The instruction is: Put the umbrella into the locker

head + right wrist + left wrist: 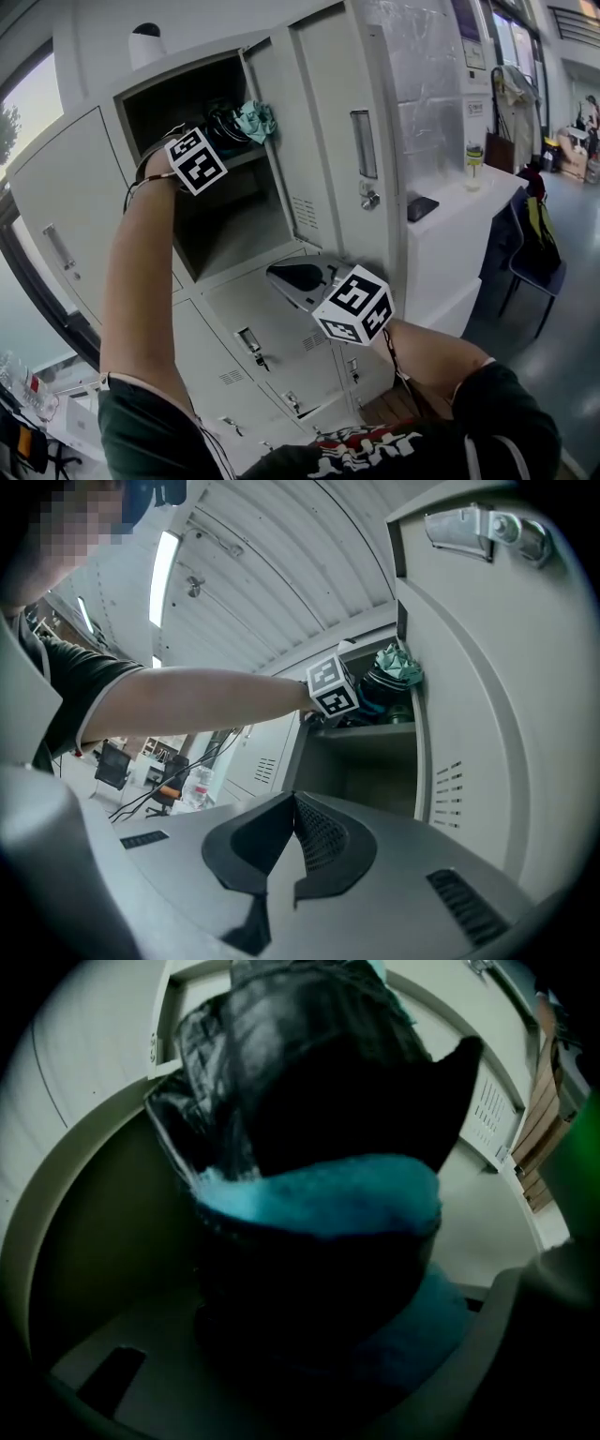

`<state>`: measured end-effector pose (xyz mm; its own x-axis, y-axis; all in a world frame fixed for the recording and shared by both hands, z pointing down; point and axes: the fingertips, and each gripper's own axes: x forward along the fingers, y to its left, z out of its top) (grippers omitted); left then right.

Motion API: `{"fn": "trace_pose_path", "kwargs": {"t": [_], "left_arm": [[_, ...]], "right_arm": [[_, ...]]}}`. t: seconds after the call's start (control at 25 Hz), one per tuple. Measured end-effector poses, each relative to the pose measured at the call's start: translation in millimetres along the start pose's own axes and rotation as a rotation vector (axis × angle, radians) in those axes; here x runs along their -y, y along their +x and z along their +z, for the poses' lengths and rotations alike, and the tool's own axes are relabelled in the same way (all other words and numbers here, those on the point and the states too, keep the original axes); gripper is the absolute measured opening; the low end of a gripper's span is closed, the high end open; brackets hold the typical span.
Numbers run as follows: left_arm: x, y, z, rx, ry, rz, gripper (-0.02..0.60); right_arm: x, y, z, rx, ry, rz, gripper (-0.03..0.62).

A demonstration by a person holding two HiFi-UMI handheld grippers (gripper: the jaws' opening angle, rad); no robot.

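The locker has its upper compartment open, and the left gripper is reaching deep into it, at the level of the inner shelf. The arm is stretched up and forward because this compartment is in the top row, above the person's shoulder.

The left gripper is closed on the umbrella, a folded one, black with a teal lining. In the left gripper view the umbrella fills almost the whole picture, with its crumpled cloth directly between the jaws, so the hold looks firm. The umbrella is already inside the compartment, above the shelf and at its right side. I cannot tell if it lies on the shelf or hangs a little over it. The gripper points nearly level, which I think is to slide the umbrella in along the shelf and not to drop it from above.

The right gripper is lower and nearer to the person, in front of the closed lockers of the row below. Its jaws are pressed together with nothing between them. It seems to wait there only to stay out of the way, since one gripper is enough for so light a thing.

In my judgement the task is close to its end: the umbrella needs only to be set down and released. The soft cloth could catch on the jaws when they open, so the release asks some care.
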<state>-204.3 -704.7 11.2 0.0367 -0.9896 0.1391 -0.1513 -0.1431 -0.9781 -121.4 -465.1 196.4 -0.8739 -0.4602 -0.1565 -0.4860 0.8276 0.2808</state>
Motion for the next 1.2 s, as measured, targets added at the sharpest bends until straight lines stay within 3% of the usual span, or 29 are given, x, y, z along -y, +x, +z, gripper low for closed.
{"fn": "trace_pose_path", "kwargs": {"t": [0.24,0.52,0.68,0.84,0.96,1.2], "left_arm": [[-3,27,-12,-0.104,0.010,-0.046,0.192],[1,45,-22,-0.169,-0.058,-0.144,0.194],[0,47,-23,-0.186,-0.067,-0.157,0.189],[1,51,-40,-0.285,-0.025,-0.170,0.186],[-3,51,-54,-0.360,0.016,-0.168,0.220],[-11,51,-60,-0.379,0.051,-0.136,0.283]], "right_arm": [[7,-2,-16,-0.026,0.021,-0.005,0.033],[13,-2,-23,-0.034,0.042,-0.017,0.034],[11,0,-20,-0.028,0.037,-0.008,0.033],[1,1,-18,-0.020,0.042,0.021,0.034],[-1,0,-20,-0.024,0.052,0.031,0.034],[1,-4,-25,-0.033,0.069,0.028,0.034]]}}
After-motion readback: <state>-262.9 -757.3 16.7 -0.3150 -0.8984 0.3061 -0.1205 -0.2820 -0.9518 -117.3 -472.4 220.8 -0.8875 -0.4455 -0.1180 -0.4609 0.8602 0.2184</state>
